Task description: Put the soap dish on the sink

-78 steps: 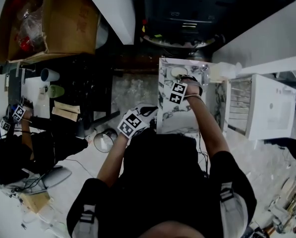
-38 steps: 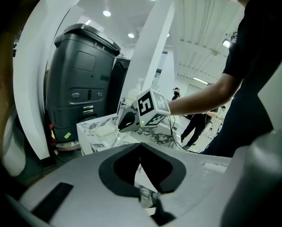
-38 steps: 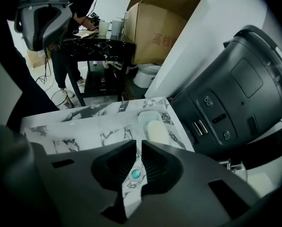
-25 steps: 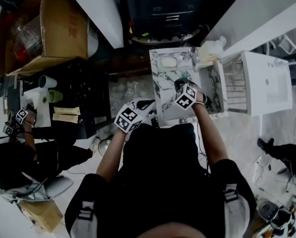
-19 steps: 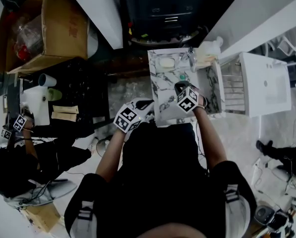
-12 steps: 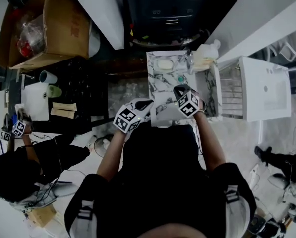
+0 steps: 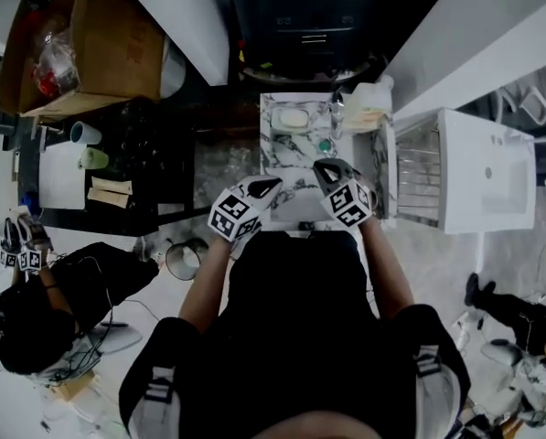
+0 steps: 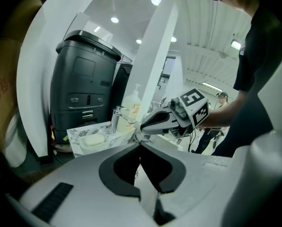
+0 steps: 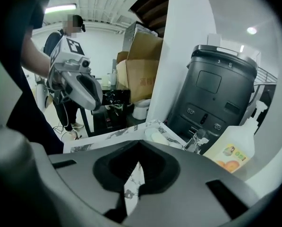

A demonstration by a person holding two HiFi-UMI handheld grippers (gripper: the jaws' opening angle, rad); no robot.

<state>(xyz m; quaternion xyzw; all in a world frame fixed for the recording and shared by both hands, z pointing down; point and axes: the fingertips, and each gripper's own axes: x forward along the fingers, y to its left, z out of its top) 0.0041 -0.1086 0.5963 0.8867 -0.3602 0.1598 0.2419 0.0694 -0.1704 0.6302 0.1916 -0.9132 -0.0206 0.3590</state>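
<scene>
The marble-patterned sink (image 7: 291,190) lies in front of me. A pale soap dish (image 7: 294,117) holding a bar of soap rests on the sink's back left corner, beside the faucet (image 7: 335,110). The dish also shows in the left gripper view (image 8: 92,139) and the right gripper view (image 9: 156,137). My left gripper (image 7: 265,187) is shut and empty near the sink's front left. My right gripper (image 7: 325,166) is shut and empty over the sink's front right, well short of the dish. Each gripper sees the other: the right gripper (image 8: 143,126) and the left gripper (image 9: 96,101).
A soap bottle (image 7: 369,103) stands right of the faucet. A black bin (image 7: 309,26) sits behind the sink. A white rack and cabinet (image 7: 465,181) stand at the right, a cardboard box (image 7: 99,35) at the far left. Another person (image 7: 35,309) is low on the left.
My right gripper has drawn back and up from the dish at the sink's back to the front. The left gripper has shifted slightly right. The dish stays where it lay.
</scene>
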